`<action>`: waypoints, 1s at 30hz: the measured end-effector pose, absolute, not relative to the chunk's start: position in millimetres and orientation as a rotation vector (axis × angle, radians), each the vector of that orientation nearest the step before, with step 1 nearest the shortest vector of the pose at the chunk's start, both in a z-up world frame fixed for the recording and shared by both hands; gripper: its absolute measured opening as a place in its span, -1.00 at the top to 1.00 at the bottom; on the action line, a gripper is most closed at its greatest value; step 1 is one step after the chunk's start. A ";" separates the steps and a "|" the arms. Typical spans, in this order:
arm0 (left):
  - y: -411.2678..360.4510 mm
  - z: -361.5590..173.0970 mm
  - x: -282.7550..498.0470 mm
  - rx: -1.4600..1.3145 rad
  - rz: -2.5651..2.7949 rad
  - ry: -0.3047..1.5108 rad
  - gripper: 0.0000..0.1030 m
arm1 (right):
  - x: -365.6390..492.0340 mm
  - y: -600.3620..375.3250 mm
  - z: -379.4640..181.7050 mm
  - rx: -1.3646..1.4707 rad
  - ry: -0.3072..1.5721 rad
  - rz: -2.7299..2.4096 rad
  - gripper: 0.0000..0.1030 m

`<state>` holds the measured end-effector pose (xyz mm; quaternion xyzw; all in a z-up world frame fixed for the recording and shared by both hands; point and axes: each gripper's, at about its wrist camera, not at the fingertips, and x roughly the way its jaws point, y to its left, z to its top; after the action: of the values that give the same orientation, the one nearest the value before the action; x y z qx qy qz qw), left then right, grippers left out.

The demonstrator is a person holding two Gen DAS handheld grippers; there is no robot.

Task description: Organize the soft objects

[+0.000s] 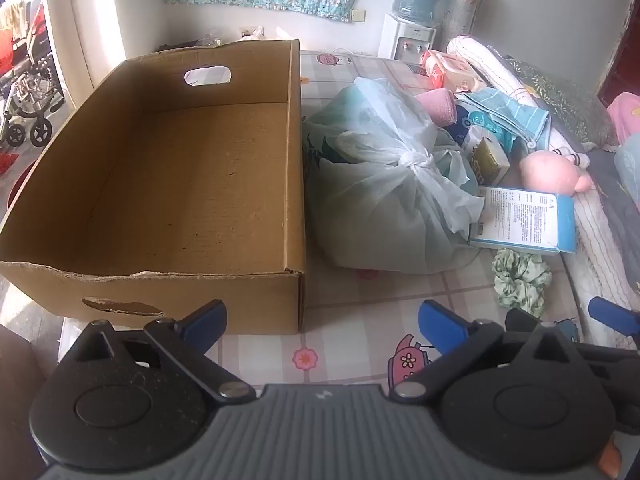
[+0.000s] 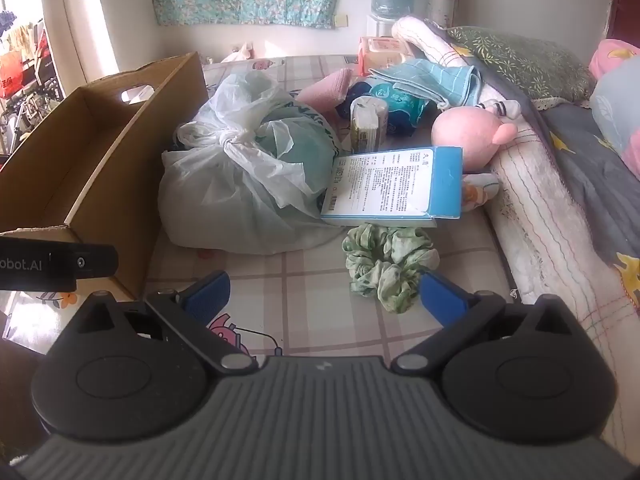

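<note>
Presently, item one: cardboard box (image 1: 192, 184), open-topped, nothing showing inside, standing on the checked bed sheet (image 1: 360, 320) at the left; presumably the place where the soft things are to go

Item two: green scrunchie (image 2: 390, 268), lying on the sheet just in front of the right gripper (image 2: 324, 300), nearest soft thing to it and touching the blue carton (image 2: 394, 184) at its far edge. Judged the likeliest first pick. To do it well, the gripper would go down over the bunched middle of the fabric, not a loose frill, and close fully so the cloth does not slip out on the way across to the box

Item three: knotted plastic bag (image 1: 384, 184), bulky, resting against the box's right wall; the knot looks the surest hold, though the bag may be too wide for one gripper

Item four: pink plush toy (image 2: 470, 136), blue towel (image 2: 432, 80) and pink cloth (image 2: 326, 90), farther back in the heap, near the rolled quilt (image 2: 532, 208). The blue carton and the small yellow box (image 2: 370, 124) are stiff and probably stay

Item five: right gripper, fingers spread wide, holding nothing; right blue pad (image 2: 442, 300) just beside the scrunchie, contact uncertain

Item six: left gripper (image 1: 322, 324), fingers likewise wide apart, holding nothing, hovering at the near right corner of the box
</note>
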<state>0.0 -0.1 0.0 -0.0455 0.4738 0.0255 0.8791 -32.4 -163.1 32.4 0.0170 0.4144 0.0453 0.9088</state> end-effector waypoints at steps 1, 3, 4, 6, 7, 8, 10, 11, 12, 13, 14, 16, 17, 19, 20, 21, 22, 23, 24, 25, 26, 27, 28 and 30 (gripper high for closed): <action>-0.2 -0.1 0.2 -0.092 0.054 0.986 -0.99 | -32.6 -163.5 32.6 0.032 0.852 0.094 -0.98; -0.4 -0.2 1.2 -0.085 0.054 0.984 -0.99 | -33.1 -165.8 33.4 0.040 0.850 0.100 -0.98; -0.4 0.0 1.8 -0.082 0.054 0.982 -0.99 | -33.3 -167.6 34.1 0.046 0.851 0.104 -0.98; -5.6 -2.8 3.6 -0.062 0.065 0.985 -0.99 | -33.0 -167.0 31.7 0.040 0.860 0.094 -0.98; -2.1 -1.0 -0.3 -0.072 0.058 0.966 -0.99 | -31.4 -167.2 32.3 0.041 0.867 0.090 -0.98; 0.1 -2.7 0.2 -0.081 0.056 0.969 -0.99 | -29.1 -166.5 32.1 0.037 0.874 0.086 -0.98; 1.8 1.0 -3.3 -0.080 0.053 0.963 -0.99 | -28.1 -165.6 31.3 0.030 0.872 0.083 -0.98; 1.5 0.8 -3.3 -0.084 0.051 0.967 -0.99 | -28.0 -165.5 31.4 0.028 0.872 0.085 -0.98; 2.1 1.1 -3.3 -0.085 0.047 0.968 -0.99 | -26.9 -164.2 30.4 0.027 0.876 0.084 -0.98; -1.7 -1.1 -1.0 -0.083 0.051 0.974 -0.99 | -26.6 -163.9 30.1 0.027 0.879 0.084 -0.98; -2.3 -1.1 -0.6 -0.080 0.051 0.974 -0.99 | -25.5 -164.0 29.6 0.026 0.884 0.086 -0.98; -2.8 -1.0 -0.6 -0.073 0.050 0.972 -0.99 | -24.8 -163.8 29.2 0.024 0.886 0.086 -0.98; -2.7 -1.0 -0.3 -0.075 0.050 0.974 -0.99 | -24.3 -163.8 29.1 0.024 0.886 0.086 -0.98; -3.5 -1.2 -0.5 -0.077 0.052 0.974 -0.99 | -24.0 -163.6 28.8 0.024 0.887 0.084 -0.98; -4.1 -1.2 -0.5 -0.076 0.054 0.974 -0.99 | -23.9 -163.8 29.1 0.024 0.888 0.085 -0.98; -4.3 -1.3 0.0 -0.078 0.055 0.976 -0.99 | -23.7 -163.8 29.2 0.025 0.889 0.085 -0.98; -3.6 -1.7 0.4 -0.081 0.054 0.978 -0.99 | -23.3 -163.4 29.3 0.025 0.889 0.086 -0.98; -2.8 -1.9 0.7 -0.085 0.053 0.980 -0.99 | -23.4 -163.3 29.3 0.024 0.889 0.085 -0.98; -2.4 -2.2 0.9 -0.087 0.053 0.981 -0.99 | -23.3 -163.3 29.3 0.023 0.889 0.085 -0.98; -1.5 -3.1 1.5 -0.089 0.054 0.983 -0.99 | -23.1 -163.3 29.4 0.023 0.889 0.085 -0.98; -0.6 -3.2 1.7 -0.091 0.054 0.983 -0.99 | -22.7 -163.2 29.3 0.023 0.890 0.085 -0.98; -0.1 -3.6 1.9 -0.092 0.053 0.984 -0.99 | -22.2 -162.9 29.0 0.022 0.890 0.085 -0.98; 0.7 -3.9 2.1 -0.094 0.053 0.985 -0.99 | -21.7 -162.6 28.5 0.021 0.891 0.086 -0.98; 1.5 -4.6 2.5 -0.094 0.052 0.987 -0.99 | -21.2 -162.2 28.2 0.019 0.892 0.086 -0.98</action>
<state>2.5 1.5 -4.6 -0.0451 0.4734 0.0251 0.8793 -21.2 -162.2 28.2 0.0091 0.4310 0.0414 0.9014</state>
